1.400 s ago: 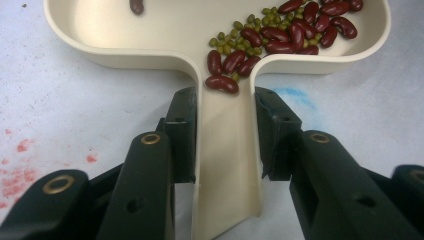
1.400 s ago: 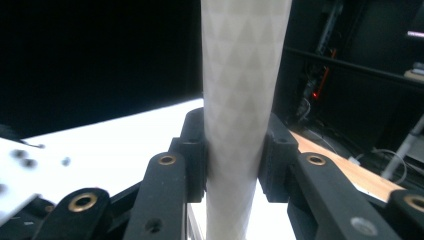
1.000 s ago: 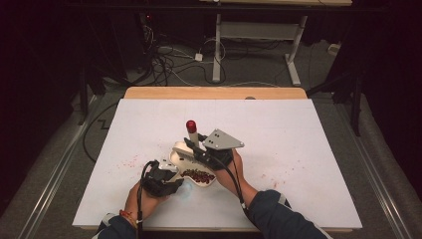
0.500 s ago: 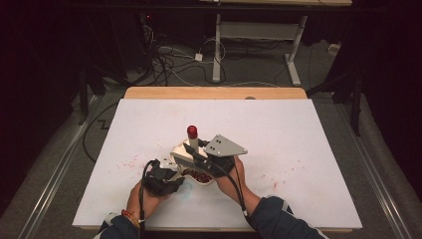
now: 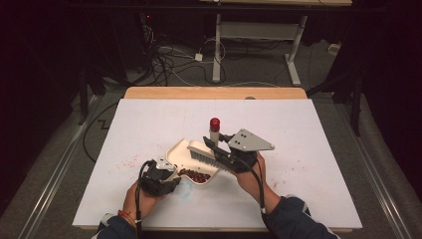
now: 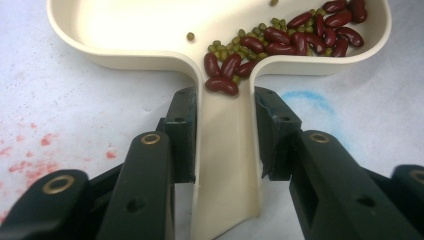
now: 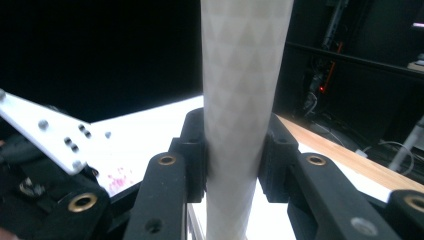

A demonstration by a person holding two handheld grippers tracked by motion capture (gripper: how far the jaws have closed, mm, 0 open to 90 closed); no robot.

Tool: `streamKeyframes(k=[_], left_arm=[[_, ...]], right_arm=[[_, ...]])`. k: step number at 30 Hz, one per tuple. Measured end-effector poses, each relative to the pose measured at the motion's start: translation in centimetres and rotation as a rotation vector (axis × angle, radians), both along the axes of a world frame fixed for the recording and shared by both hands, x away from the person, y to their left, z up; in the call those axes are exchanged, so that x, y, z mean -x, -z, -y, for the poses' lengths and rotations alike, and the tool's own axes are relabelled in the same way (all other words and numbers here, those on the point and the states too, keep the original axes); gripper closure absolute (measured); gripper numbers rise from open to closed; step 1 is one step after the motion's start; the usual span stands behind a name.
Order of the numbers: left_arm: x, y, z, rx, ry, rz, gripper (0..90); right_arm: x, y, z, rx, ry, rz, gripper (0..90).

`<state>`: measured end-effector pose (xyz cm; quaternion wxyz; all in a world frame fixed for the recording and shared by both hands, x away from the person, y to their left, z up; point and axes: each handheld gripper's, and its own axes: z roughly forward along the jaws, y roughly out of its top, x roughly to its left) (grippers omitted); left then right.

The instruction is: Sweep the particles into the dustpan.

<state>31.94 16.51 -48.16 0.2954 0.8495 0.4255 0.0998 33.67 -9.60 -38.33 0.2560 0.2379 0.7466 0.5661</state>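
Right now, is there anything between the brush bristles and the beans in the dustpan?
Nothing visible. The brush, held by the right gripper, has its bristles over the dustpan; bare pan floor separates them from the beans heaped near the handle, which the left gripper holds.

High view looks down on table (image 5: 149, 124); gripper views sit close, sharing its white top.

Beyond the right gripper (image 5: 211, 143), the white-covered rectangular table (image 5: 308, 129) ends in a bare light wooden edge strip (image 5: 214, 92). Farther past it lies grey floor (image 5: 259, 64) strewn with tangled black and white cables (image 5: 171, 62), and a white metal desk frame (image 5: 259, 35) stands there. The room behind is dark, almost black.
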Motion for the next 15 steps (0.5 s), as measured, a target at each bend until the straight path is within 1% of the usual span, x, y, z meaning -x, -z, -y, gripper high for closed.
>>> streamKeyframes(k=[3, 4, 5, 6, 10, 11, 15], left_arm=[[0.0, 0.0, -0.1, 0.001, -0.003, -0.001, 63.4], [0.0, 0.0, -0.1, 0.001, -0.001, -0.001, 63.4], [0.0, 0.0, -0.1, 0.002, -0.002, -0.002, 63.4], [0.0, 0.0, -0.2, 0.001, -0.001, -0.002, 63.4], [0.0, 0.0, -0.2, 0.0, 0.0, -0.003, 63.4], [0.0, 0.0, -0.2, -0.001, 0.001, -0.003, 63.4], [0.0, -0.1, -0.2, -0.005, 0.001, -0.005, 63.5]], right_arm=[[0.2, 0.0, 1.8, 0.0, 0.005, 0.001, 70.0], [0.3, 0.0, 2.4, -0.002, 0.006, -0.006, 70.0], [0.2, -0.2, 2.9, 0.004, 0.006, -0.01, 70.0], [0.2, -0.3, 3.5, 0.011, 0.002, -0.004, 70.0], [0.4, -1.1, 5.9, 0.008, 0.029, 0.01, 70.0], [0.5, -1.2, 6.5, 0.0, 0.038, 0.006, 70.0], [0.8, -1.5, 8.5, 0.006, 0.055, 0.0, 70.0]])
